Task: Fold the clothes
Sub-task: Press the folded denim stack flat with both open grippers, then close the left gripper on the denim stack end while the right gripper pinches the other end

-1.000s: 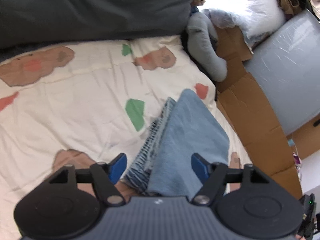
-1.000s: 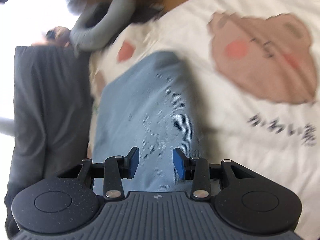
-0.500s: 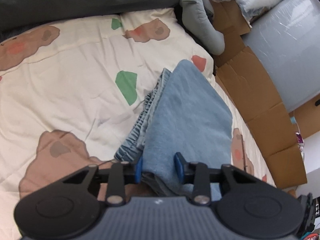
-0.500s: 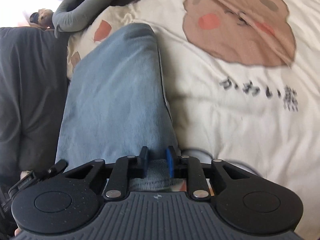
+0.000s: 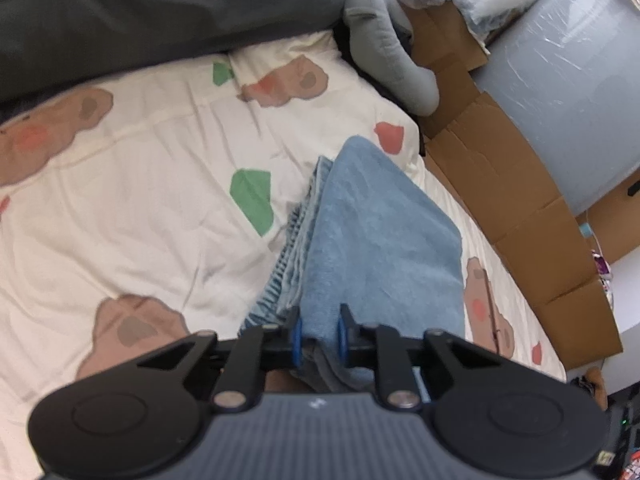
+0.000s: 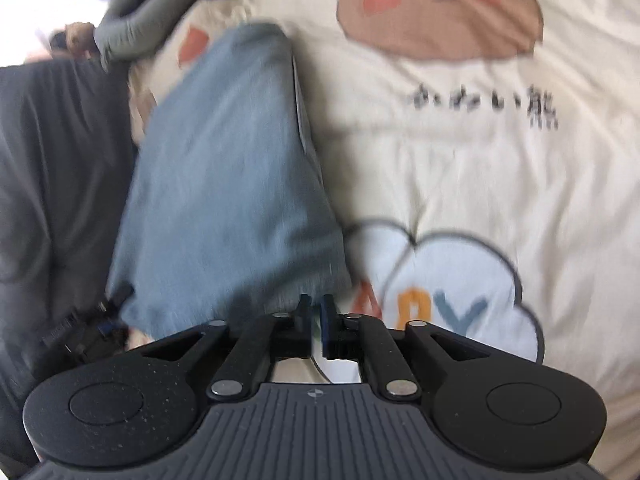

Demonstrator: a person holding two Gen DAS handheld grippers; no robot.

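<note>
A: On the bed sheet (image 5: 132, 208), cream cotton with bear prints, lie the folded jeans (image 5: 376, 248). What's obscured?

B: Right view is motion-blurred. The right gripper (image 6: 317, 318) has its fingers nearly pressed together at the jeans' near corner; whether cloth sits between them, I cannot tell.

A: Left side?

B: Left gripper (image 5: 319, 334) pinches a thick fold of blue denim; its own body hides the fold's lower end. A ribbed waistband edge shows left of the smooth top layer.
</note>
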